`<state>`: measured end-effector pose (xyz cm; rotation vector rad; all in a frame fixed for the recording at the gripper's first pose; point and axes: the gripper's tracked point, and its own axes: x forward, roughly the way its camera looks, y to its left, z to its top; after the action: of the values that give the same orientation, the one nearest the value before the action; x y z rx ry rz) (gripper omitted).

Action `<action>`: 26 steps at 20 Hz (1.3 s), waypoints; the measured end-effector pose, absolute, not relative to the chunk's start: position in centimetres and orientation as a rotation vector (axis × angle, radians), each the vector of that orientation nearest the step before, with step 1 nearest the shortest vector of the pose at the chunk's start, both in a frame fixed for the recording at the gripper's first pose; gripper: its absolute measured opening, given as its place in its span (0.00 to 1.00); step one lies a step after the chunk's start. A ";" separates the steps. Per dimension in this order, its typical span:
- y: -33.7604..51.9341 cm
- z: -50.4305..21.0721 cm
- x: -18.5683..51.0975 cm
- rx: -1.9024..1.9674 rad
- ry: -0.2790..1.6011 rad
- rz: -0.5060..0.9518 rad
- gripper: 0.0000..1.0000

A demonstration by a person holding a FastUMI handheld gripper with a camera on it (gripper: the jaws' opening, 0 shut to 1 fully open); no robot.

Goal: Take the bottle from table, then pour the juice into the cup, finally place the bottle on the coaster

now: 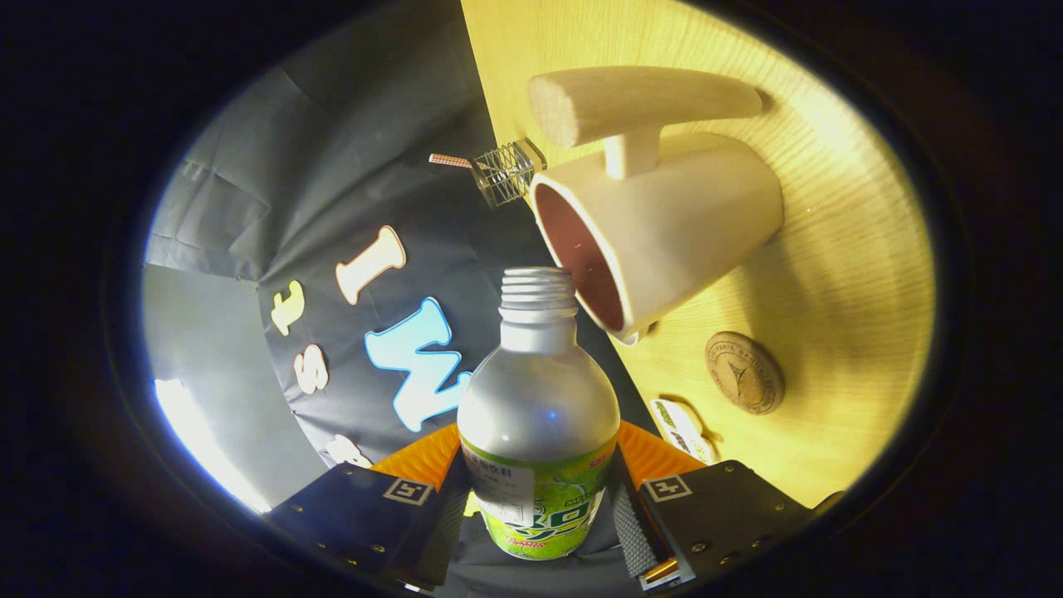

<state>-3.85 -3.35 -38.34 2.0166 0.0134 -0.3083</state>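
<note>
My gripper (538,498) is shut on a clear plastic bottle (538,407) with a green label and no cap. The view is rolled over, so the bottle is tipped on its side. Its threaded mouth (537,286) sits right at the rim of a cream cup (656,228) with a dark red inside and a thick wooden handle (639,104). The cup stands on the light wooden table (839,282). A round cork coaster (744,372) lies on the table beside the cup, apart from it. No liquid stream is visible.
A small wire-coil holder with a thin stick (498,170) stands at the table's edge behind the cup. A small white packet (683,428) lies on the table near the right finger. The black cloth wall is behind the bottle.
</note>
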 end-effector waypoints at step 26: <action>-1.6 -38.3 -4.0 1.033 0.169 -0.175 0.77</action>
<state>-3.99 -1.58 -38.35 1.0333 0.1687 -0.1752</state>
